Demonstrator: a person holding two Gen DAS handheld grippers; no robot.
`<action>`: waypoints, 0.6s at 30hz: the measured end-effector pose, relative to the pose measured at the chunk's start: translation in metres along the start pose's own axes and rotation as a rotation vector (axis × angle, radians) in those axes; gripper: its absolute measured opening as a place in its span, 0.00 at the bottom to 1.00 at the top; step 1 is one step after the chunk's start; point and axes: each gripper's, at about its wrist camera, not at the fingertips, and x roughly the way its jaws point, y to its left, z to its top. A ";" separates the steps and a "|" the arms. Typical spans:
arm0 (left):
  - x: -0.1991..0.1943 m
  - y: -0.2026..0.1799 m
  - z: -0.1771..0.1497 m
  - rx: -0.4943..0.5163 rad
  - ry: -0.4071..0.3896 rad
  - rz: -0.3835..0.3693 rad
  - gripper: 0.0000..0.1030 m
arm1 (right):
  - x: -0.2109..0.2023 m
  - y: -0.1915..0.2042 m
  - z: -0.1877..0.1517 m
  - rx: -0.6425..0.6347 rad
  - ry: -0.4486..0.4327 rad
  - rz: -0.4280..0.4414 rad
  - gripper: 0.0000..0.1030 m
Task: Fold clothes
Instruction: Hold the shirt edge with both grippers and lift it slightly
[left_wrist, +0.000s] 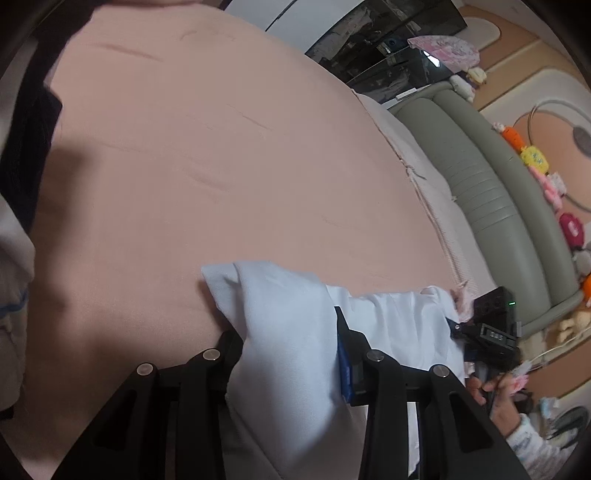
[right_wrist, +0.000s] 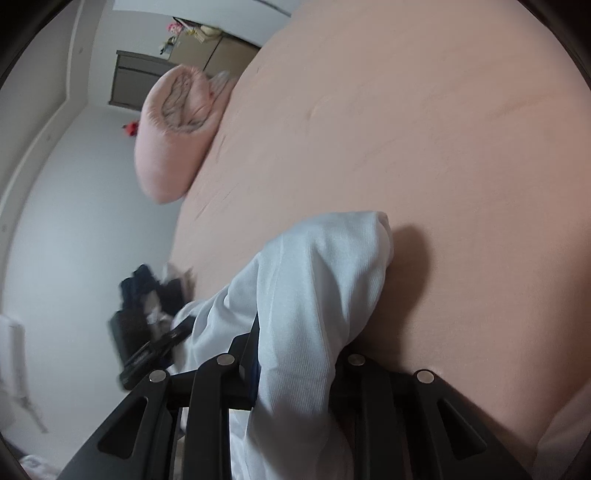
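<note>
A white garment (left_wrist: 288, 325) is bunched between the fingers of my left gripper (left_wrist: 291, 354), which is shut on it just above the pink bed sheet (left_wrist: 207, 155). The same white garment (right_wrist: 314, 288) fills the jaws of my right gripper (right_wrist: 295, 350), shut on it over the pink sheet (right_wrist: 424, 129). The cloth stretches from one gripper to the other. The right gripper (left_wrist: 491, 332) and the person's hand show at the right of the left wrist view. The fingertips are hidden by cloth.
Dark and light clothes (left_wrist: 26, 155) lie at the left bed edge. A grey-green padded bed frame (left_wrist: 491, 192) and plush toys (left_wrist: 535, 158) lie to the right. A pink pillow (right_wrist: 173, 136) sits at the bed's far side, with dark clothes (right_wrist: 147, 295) beyond the edge.
</note>
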 end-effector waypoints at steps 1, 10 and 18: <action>-0.002 -0.006 -0.001 0.020 -0.011 0.025 0.33 | -0.001 0.009 -0.002 -0.044 -0.012 -0.042 0.21; -0.021 -0.028 0.011 0.059 -0.054 -0.010 0.23 | -0.009 0.059 -0.011 -0.306 -0.046 -0.248 0.21; -0.030 -0.032 0.014 0.058 -0.050 -0.017 0.17 | -0.020 0.081 -0.009 -0.359 -0.062 -0.275 0.21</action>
